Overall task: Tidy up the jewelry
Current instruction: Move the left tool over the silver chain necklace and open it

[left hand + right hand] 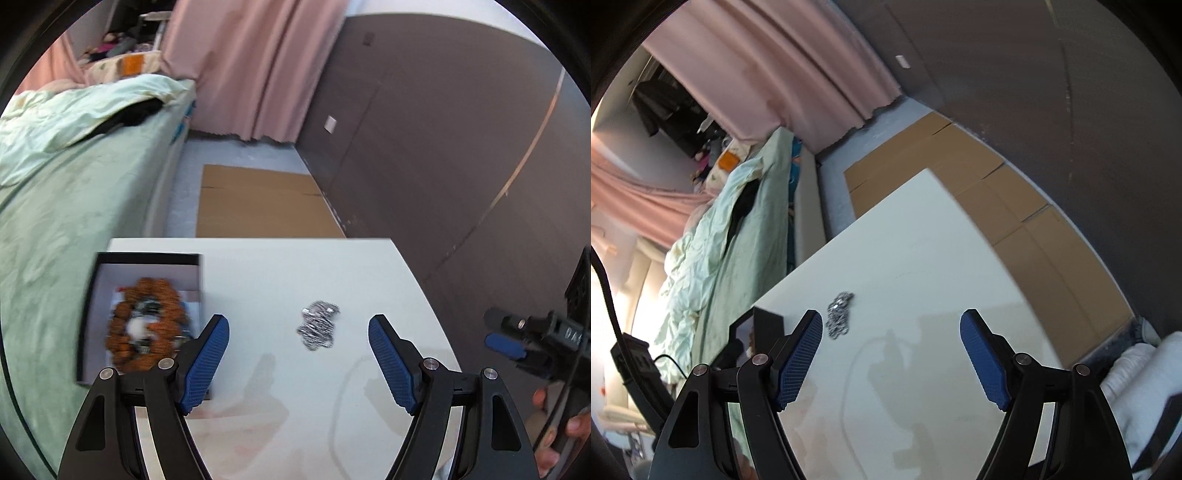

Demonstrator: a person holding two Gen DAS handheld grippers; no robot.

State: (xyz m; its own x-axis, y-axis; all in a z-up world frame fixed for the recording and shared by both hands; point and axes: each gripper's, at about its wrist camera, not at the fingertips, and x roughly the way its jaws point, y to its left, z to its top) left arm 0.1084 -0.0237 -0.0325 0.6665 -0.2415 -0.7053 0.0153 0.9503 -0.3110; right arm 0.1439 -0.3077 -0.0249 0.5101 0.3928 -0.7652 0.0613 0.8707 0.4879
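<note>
We held the left gripper (298, 363) and right gripper (890, 363) wide apart, empty. The silver chain (318, 328) lay on the white table (332, 273) just ahead, nothing blocking; the black box (147, 258) holding an orange bead bracelet (147, 325) sat leftward.

Left gripper (298, 363) hanging open over white table (332, 266), nothing between its blue pads.

Silver chain bundle (318, 329) lying on the table just ahead of the gap between the fingers, untouched. Black box (142, 314) sitting at the table's left edge, holding an orange beaded bracelet (147, 325), blurred; left finger overlapping the box's near corner. Right gripper (506, 341) showing at the far right edge, a hand (561, 435) gripping its handle. Green bed (74, 177) lying left, cardboard (258, 203) on the floor beyond.
</note>
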